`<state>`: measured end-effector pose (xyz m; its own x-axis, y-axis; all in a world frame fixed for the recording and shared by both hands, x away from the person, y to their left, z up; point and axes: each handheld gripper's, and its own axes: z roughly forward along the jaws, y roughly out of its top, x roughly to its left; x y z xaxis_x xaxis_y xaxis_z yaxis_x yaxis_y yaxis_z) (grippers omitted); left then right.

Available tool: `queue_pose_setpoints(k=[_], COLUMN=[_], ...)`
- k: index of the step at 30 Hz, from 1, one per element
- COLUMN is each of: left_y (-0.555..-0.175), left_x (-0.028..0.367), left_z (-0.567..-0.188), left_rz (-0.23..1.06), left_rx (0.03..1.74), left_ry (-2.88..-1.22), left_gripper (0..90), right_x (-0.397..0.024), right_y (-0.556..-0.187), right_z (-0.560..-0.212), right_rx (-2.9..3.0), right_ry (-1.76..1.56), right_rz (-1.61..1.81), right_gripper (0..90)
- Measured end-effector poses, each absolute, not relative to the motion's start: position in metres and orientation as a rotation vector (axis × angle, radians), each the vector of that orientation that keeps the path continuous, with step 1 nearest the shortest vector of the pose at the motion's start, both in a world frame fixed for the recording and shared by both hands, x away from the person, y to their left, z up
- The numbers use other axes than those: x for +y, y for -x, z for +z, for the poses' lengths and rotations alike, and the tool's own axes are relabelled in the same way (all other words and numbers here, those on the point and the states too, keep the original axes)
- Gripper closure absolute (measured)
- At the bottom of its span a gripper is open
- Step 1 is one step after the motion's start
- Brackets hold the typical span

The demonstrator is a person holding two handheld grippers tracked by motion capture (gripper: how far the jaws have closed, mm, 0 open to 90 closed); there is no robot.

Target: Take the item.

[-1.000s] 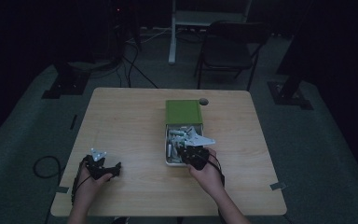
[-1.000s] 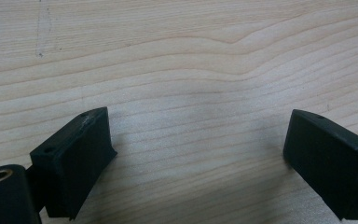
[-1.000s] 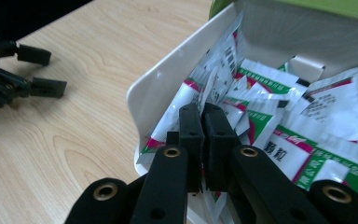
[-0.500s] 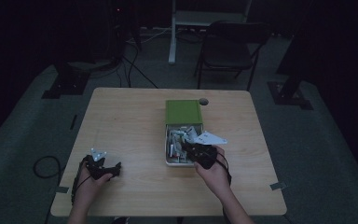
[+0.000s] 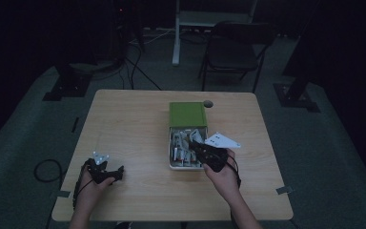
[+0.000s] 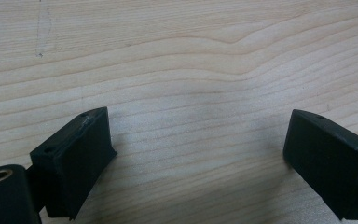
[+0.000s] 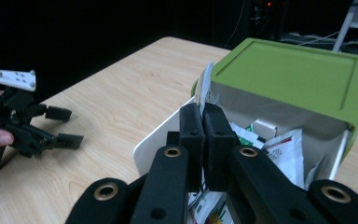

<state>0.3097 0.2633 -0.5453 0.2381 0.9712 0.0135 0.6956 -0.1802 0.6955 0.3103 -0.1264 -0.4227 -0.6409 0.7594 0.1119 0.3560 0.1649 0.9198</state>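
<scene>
A box (image 5: 187, 140) sits on the counter (image 5: 133, 114) just right of centre, its lid (image 5: 187, 114) covering the twelve o'clock half and packets (image 5: 181, 148) lying in the uncovered six o'clock half. The right tool (image 5: 198, 147) is at the box's four o'clock corner. The left tool (image 5: 112, 172) rests near the counter's seven o'clock corner, well apart from the box. A chair (image 5: 233, 47) stands on the floor beyond the twelve o'clock edge.

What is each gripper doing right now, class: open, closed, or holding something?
Left gripper: open, jaws wide apart over the bare wooden table, holding nothing.
Right gripper: jaws closed together above the white box with the green lid; whether they pinch anything cannot be told.
</scene>
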Motion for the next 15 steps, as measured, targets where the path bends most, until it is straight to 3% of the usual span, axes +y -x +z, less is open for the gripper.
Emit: queue_pose_setpoints(k=[15], left_y=[-0.310], left_x=[0.263], left_z=[-0.545], left_rz=[0.631], left_rx=[1.519], left_ry=[-1.948], left_gripper=[8.2], right_x=[-0.145], right_y=[-0.313], right_z=[-0.404], right_rx=[2.002], right_ry=[-1.060], right_rz=[1.486], right_gripper=[88.3])
